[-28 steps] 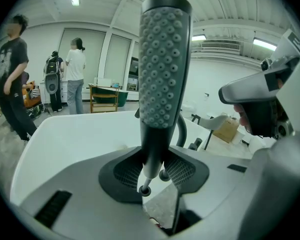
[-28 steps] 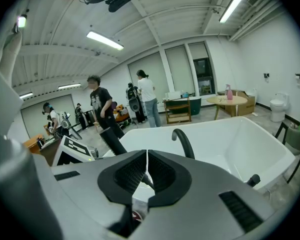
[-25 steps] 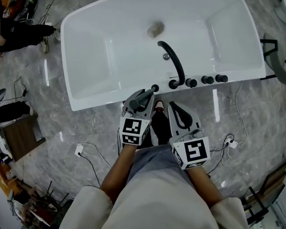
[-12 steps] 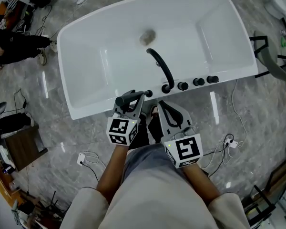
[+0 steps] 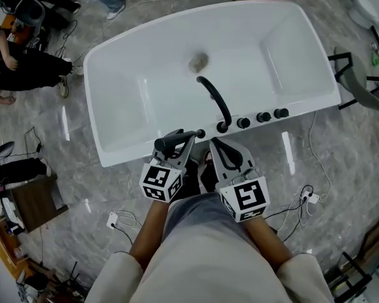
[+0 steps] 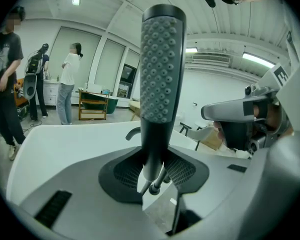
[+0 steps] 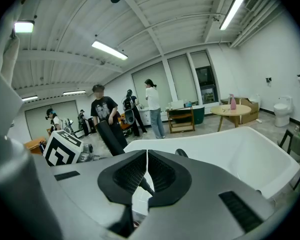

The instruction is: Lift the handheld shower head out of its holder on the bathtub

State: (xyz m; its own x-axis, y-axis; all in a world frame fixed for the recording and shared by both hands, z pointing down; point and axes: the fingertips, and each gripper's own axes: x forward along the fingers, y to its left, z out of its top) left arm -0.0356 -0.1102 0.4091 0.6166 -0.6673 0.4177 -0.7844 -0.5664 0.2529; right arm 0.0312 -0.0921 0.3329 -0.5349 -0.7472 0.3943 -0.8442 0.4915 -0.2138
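Note:
The dark grey shower head (image 5: 174, 139) with a nubbed face is up off the white bathtub's rim (image 5: 132, 153), clamped in my left gripper (image 5: 180, 144). In the left gripper view the shower head (image 6: 160, 84) stands upright between the jaws of the left gripper (image 6: 157, 171), with its hose end below the pads. The small black holder (image 5: 201, 133) sits on the rim just right of it. My right gripper (image 5: 226, 150) hovers beside the left one. Its jaws meet in the right gripper view (image 7: 147, 156) with nothing gripped.
A curved black spout (image 5: 215, 100) arches over the tub, with three black knobs (image 5: 263, 117) to its right on the rim and a drain (image 5: 198, 62) on the tub floor. Several people (image 7: 105, 119) stand beyond the tub. Cables (image 5: 123, 219) lie on the marble floor.
My left gripper has risen with the shower head, which now sits higher over the rim and away from its holder. The right gripper has risen slightly alongside it.

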